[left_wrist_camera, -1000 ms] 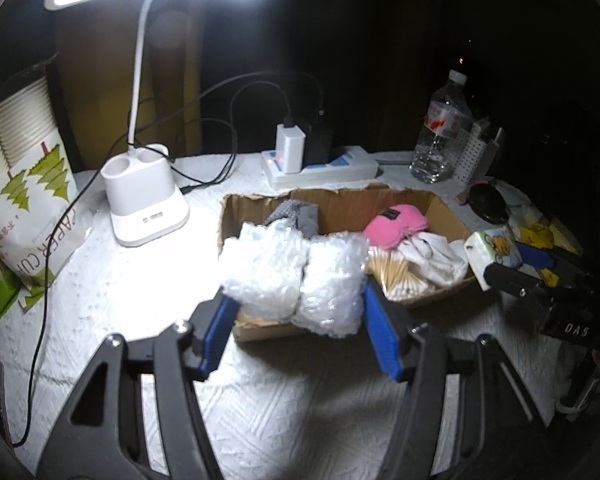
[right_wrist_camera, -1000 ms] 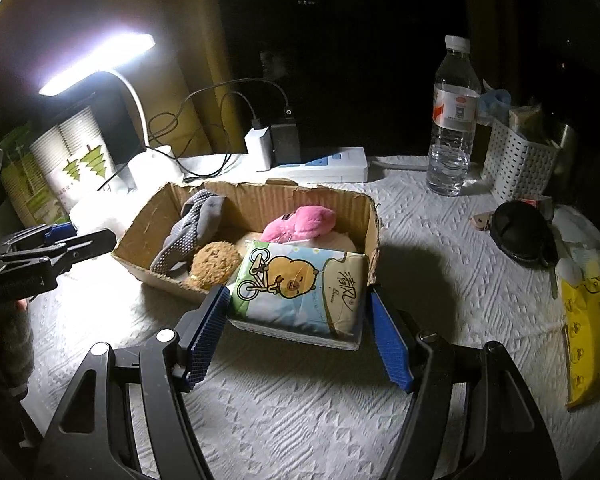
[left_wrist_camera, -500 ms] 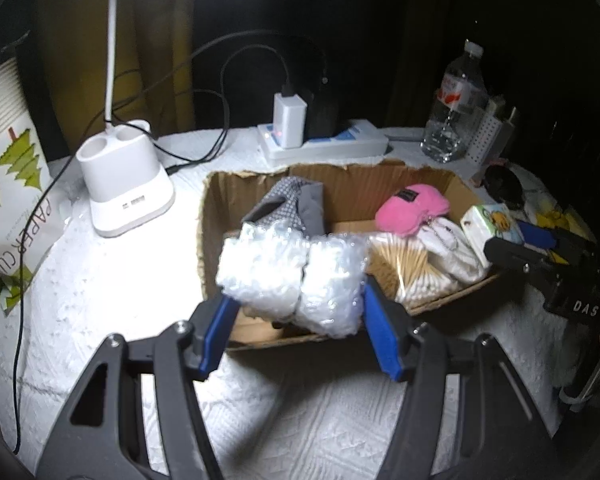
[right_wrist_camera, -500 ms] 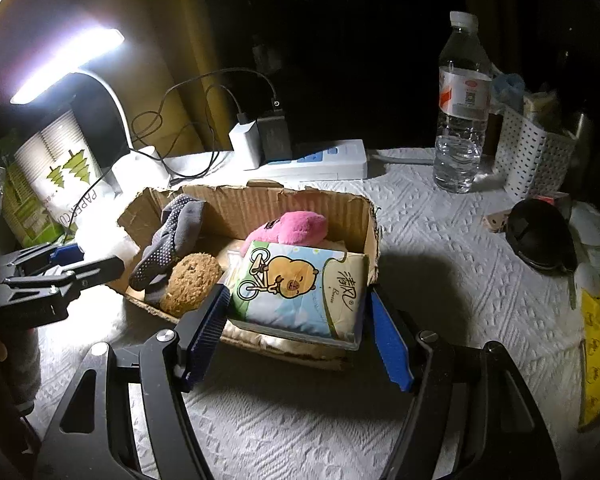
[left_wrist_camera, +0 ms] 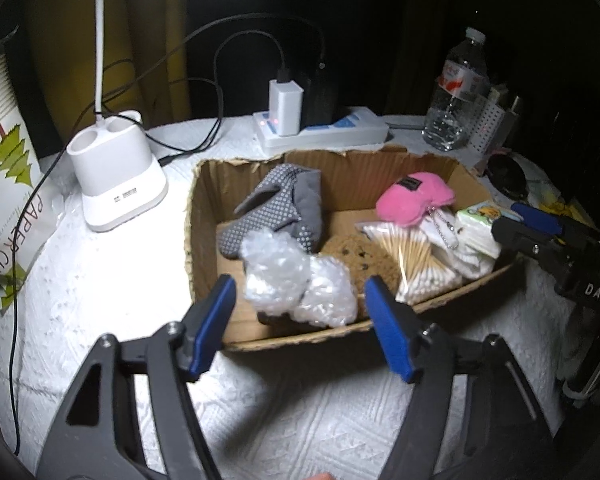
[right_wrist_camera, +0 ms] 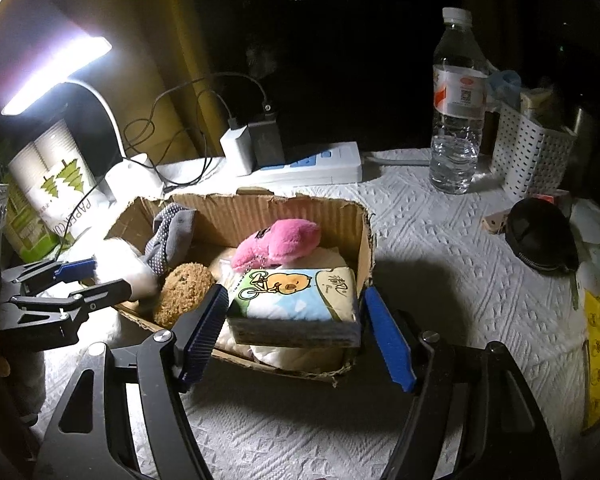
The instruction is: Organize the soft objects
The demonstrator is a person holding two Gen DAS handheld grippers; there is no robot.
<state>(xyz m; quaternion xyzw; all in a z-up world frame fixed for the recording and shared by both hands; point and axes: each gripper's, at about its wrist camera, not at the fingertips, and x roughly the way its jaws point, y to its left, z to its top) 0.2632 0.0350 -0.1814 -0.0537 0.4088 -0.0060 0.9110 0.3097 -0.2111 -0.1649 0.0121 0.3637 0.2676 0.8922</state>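
The bubble-wrap bundle [left_wrist_camera: 300, 282] is sitting inside the cardboard box [left_wrist_camera: 204, 200], at its near left part, just in front of the grey dotted slipper [left_wrist_camera: 278, 208] and beside the brown cookie plush [left_wrist_camera: 364, 256]; the left gripper [left_wrist_camera: 298, 322] is hovering over it with its jaws opening, the blue pads [left_wrist_camera: 212, 318] standing clear of the wrap on both sides though the bundle is lying between them. The tissue pack [right_wrist_camera: 296, 304], printed with a cartoon chick on a bicycle, is lying at the box's near right corner, resting on white soft goods; the right gripper [right_wrist_camera: 294, 332] is flanking it with fingers spread, a narrow gap showing at the right pad [right_wrist_camera: 388, 344], while the left pad is sitting right at the pack's corner, and contact there cannot be told. Deeper in the box the pink plush [right_wrist_camera: 278, 242] is lying against the back wall, and a bag of cotton swabs [left_wrist_camera: 416, 252] is lying towards the right. Outside the box, on the white textured cloth [right_wrist_camera: 440, 272], a power strip [left_wrist_camera: 324, 132] with chargers is lying behind; a lamp base [left_wrist_camera: 116, 176] is standing to the left beside a paper-cup sleeve [left_wrist_camera: 8, 184]; a water bottle [right_wrist_camera: 458, 104] and a white perforated basket [right_wrist_camera: 528, 156] are standing to the right.
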